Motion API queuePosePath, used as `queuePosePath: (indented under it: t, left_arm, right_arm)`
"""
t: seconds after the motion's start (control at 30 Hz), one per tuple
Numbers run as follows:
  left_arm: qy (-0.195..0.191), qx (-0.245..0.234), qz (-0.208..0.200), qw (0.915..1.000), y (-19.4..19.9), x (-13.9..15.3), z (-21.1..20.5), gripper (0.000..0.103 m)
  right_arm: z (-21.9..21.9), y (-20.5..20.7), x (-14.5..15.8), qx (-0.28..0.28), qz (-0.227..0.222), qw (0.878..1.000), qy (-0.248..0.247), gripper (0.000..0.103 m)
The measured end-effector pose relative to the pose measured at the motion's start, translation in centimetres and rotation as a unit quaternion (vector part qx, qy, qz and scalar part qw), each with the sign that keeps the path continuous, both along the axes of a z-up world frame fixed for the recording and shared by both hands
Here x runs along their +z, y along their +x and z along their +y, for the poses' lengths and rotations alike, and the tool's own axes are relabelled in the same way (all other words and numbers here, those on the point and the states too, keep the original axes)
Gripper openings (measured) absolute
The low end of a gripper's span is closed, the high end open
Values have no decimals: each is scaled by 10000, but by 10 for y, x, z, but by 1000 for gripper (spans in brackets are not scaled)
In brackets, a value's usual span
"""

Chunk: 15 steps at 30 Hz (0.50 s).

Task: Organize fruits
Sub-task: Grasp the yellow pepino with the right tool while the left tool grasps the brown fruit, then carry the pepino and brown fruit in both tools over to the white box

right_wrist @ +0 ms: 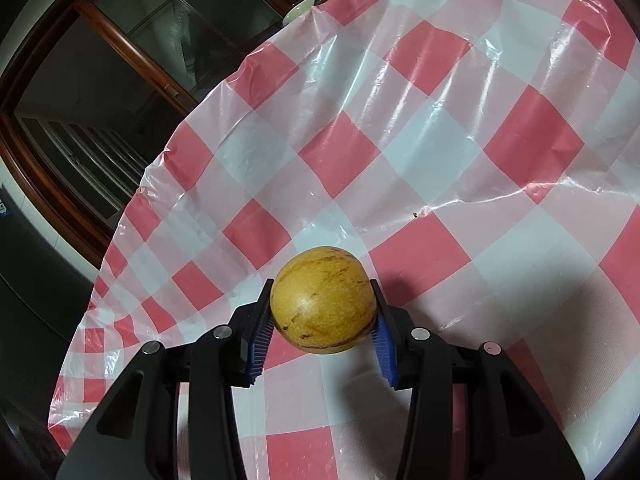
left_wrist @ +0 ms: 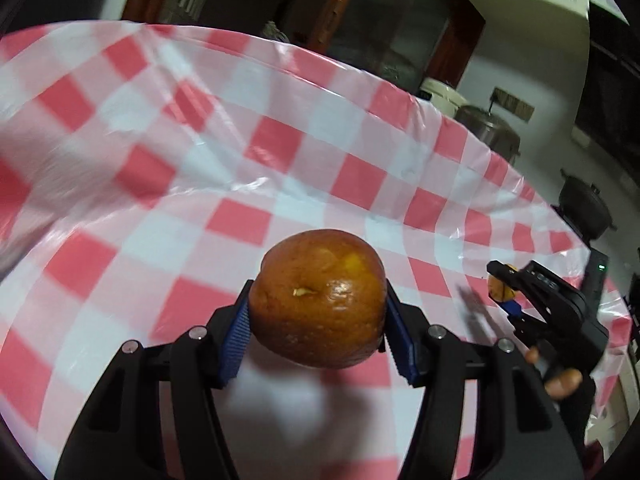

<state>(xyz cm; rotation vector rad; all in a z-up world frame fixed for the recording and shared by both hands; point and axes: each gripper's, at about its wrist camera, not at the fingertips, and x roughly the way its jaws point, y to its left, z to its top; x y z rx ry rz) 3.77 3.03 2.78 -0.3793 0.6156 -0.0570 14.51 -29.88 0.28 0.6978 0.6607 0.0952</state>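
Left gripper [left_wrist: 318,316] with its jaws pinching a brown, apple-like fruit [left_wrist: 320,300] at the widest part, lifted clear of the desk [left_wrist: 280,132]; the blue ribbed pads [left_wrist: 236,340] touch only its two flanks. Right gripper [right_wrist: 323,308] with its jaws pinching a yellow, purple-streaked round fruit [right_wrist: 324,300], likewise held above the checked plastic cloth [right_wrist: 440,120].

Risks, as judged: both fruits are smooth and rounded, and each is held near the tips of the jaws with most of its bulk forward of the pads, so a quick swing or a slackened squeeze could let it squirt out ahead of the jaws and roll. The cloth is loose and creased; a fruit set down on a ridge may roll toward the desk edge, which lies to the left of the right jaws. The brown fruit looks soft-skinned, so a hard pinch may bruise it.

Surroundings: no bowl or tray shows ahead of either pair of jaws, so the destination cannot be told. In the left wrist view the right gripper and the person's fingers [left_wrist: 560,380] sit to the right of the left jaws, near enough to collide. Pots [left_wrist: 584,208] stand beyond the far edge.
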Motion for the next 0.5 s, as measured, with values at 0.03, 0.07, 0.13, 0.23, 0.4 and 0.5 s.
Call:
queuePosePath:
  t: [0.03,0.07,0.13,0.23,0.4,0.5]
  left_arm:
    - [-40,44,-37,10000,-7,0,4,60]
    - [-88,59,-53,9999,-3,0,1,60]
    - [-204,-23,-106,9997,-5,-1,7,60]
    - [-80,-80,-151,9998,2,-2,0,60]
    - [49,-83,-154,9998,2,-2,-2,60]
    - [249,-116,-166,9995,4,-2,-8,60]
  right_arm:
    - [1,0,1,19,-11,10000,-25,44]
    - [2,-1,1,31,-16,10000,-43,44]
    - [4,-1,2,77,-51,9999,-101,44]
    - [6,0,2,104,-92,9998,-170,44]
    - [-3,0,-2,12,-84,10000,15,44]
    - [-10,-1,-5,-210,-60,9997,106,44]
